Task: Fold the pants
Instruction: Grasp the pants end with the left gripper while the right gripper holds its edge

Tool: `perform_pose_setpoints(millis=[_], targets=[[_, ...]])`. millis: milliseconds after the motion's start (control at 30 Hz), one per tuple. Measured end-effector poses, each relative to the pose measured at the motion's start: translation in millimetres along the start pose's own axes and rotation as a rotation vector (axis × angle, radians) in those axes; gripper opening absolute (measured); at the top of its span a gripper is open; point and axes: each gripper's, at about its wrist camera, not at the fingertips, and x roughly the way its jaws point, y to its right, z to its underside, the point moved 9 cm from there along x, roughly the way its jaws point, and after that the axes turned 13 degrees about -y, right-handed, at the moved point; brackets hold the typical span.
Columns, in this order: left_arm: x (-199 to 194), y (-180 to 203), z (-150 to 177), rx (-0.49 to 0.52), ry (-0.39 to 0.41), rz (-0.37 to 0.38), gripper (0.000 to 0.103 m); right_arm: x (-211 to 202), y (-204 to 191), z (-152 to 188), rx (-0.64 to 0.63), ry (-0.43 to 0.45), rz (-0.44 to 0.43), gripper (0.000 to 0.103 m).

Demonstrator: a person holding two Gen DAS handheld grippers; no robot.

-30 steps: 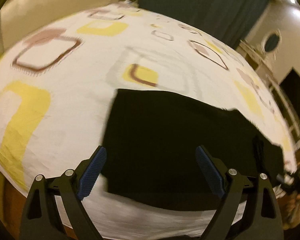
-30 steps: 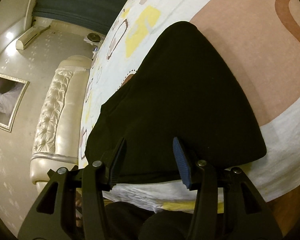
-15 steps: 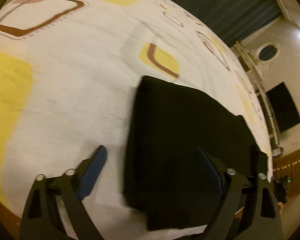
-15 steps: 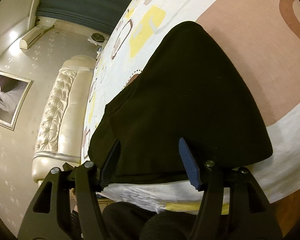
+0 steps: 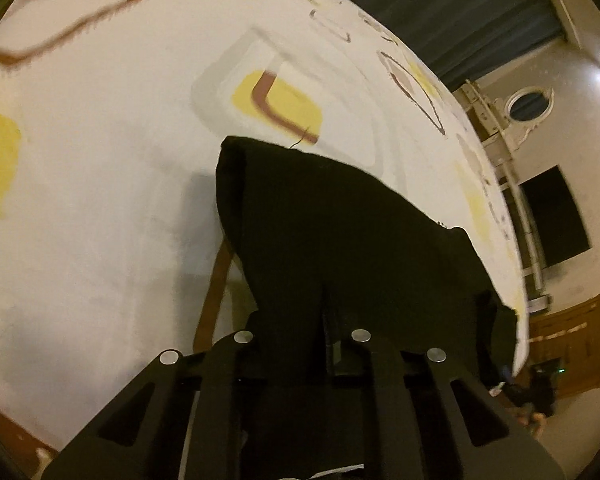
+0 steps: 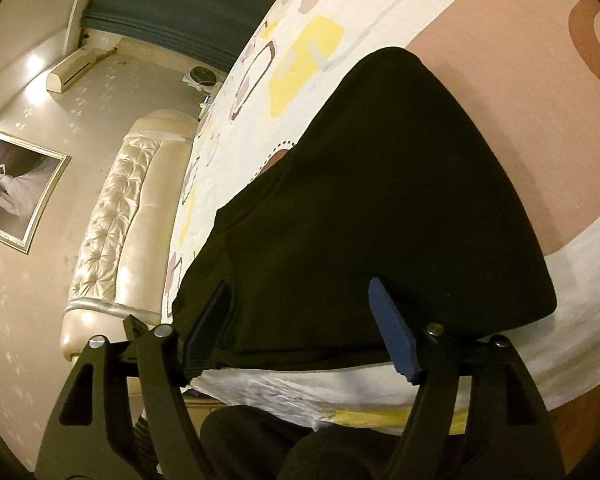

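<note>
The black pants (image 6: 372, 208) lie folded on a bed with a white sheet (image 5: 100, 184) printed with yellow and brown shapes. My left gripper (image 5: 300, 320) is shut on an edge of the pants (image 5: 340, 232) and lifts the cloth off the sheet; its pads are hidden in the fabric. My right gripper (image 6: 300, 328) is open, its blue pads (image 6: 392, 340) astride the near edge of the pants, low over the cloth.
A cream tufted headboard (image 6: 112, 232) and a framed picture (image 6: 16, 188) stand at the left. Dark curtains (image 5: 440, 4), a white dresser with an oval mirror (image 5: 528, 104) and a dark screen (image 5: 556, 216) line the far side. The bed's near edge (image 6: 340, 404) is just below my right gripper.
My left gripper has closed on the pants' edge and raised it, bunching the cloth. My right gripper has opened a little wider and stays at the near edge.
</note>
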Motion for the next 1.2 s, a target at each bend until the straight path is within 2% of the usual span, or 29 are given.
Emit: perform_pose_setpoints(millis=[67,233,367,533,700,867,1033,1200], targets=[[-9.9,13.5,-0.9,0.019,0.017,-0.057,0.015,0.1,-0.7,-0.3,0.000,0.002,-0.009,0.076],[-36.6,54.3,-3.0,0.080,0.070,-0.137,0.014,0.8,-3.0,0.0,-0.009,0.003,-0.004,0.079],[-55.4,102.4,-3.0,0.148,0.113,-0.163,0.014,0.9,-3.5,-0.4,-0.014,-0.001,-0.002,0.080],[-63.0,174.5,5.6,0.244,0.143,-0.158,0.014,1.1,-3.9,-0.3,-0.018,0.000,-0.005,0.080],[-39.5,238.3,18.0,0.344,0.151,-0.192,0.014,1.5,-4.2,1.3,-0.023,-0.002,-0.002,0.080],[4.3,286.9,38.4,0.423,0.124,-0.234,0.014,0.9,-3.5,0.9,-0.020,0.000,-0.016,0.080],[47.8,312.7,56.4,0.468,0.102,-0.302,0.014,0.7,-2.2,1.5,-0.013,0.003,-0.027,0.080],[91.8,321.0,72.3,0.502,0.080,-0.401,0.014,0.3,-1.5,1.7,-0.008,0.008,-0.039,0.080]])
